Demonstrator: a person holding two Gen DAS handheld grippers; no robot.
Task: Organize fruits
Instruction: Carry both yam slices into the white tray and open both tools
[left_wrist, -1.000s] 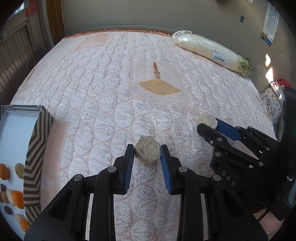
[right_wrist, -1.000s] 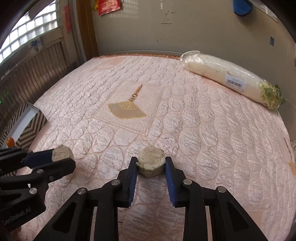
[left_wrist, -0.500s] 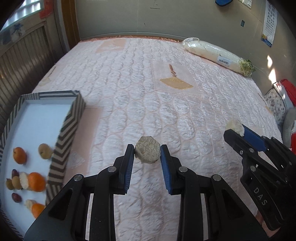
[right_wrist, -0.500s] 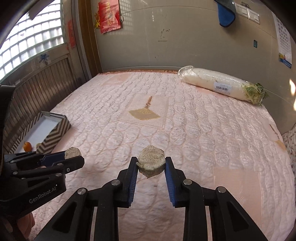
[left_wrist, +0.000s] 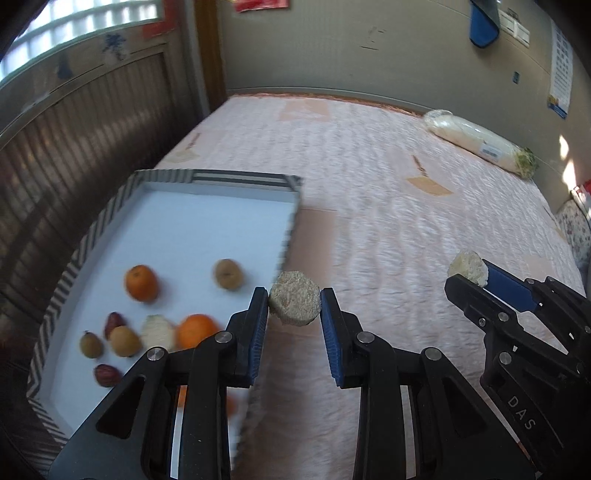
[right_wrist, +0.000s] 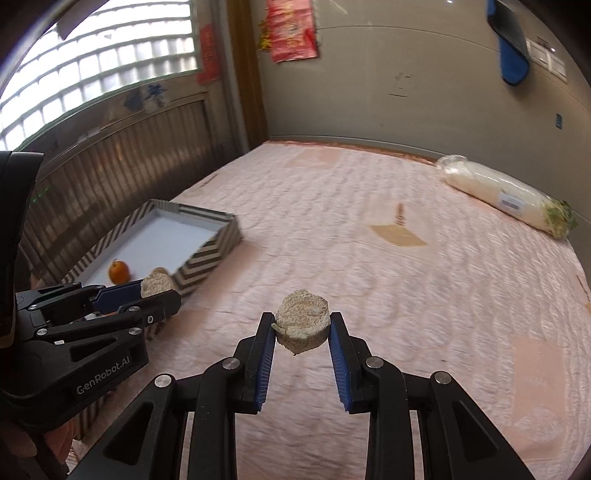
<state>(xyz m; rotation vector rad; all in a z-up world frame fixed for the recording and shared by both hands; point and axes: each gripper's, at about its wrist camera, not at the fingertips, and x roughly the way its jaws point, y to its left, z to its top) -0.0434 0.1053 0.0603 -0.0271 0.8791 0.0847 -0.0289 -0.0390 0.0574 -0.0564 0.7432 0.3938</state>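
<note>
My left gripper is shut on a beige fruit chunk, held in the air beside the right edge of the striped tray. The tray holds two oranges, small brown fruits, dark red dates and a pale chunk. My right gripper is shut on a second beige fruit chunk, above the pink quilt. The right gripper also shows in the left wrist view; the left gripper shows in the right wrist view near the tray.
A pink quilted bed fills both views. A wrapped white cabbage roll lies at the far right by the wall. A wooden slatted panel runs along the left, behind the tray.
Both grippers have swung left toward the tray, each still holding its chunk. The tray now fills the left of the left wrist view and is closer in the right wrist view.
</note>
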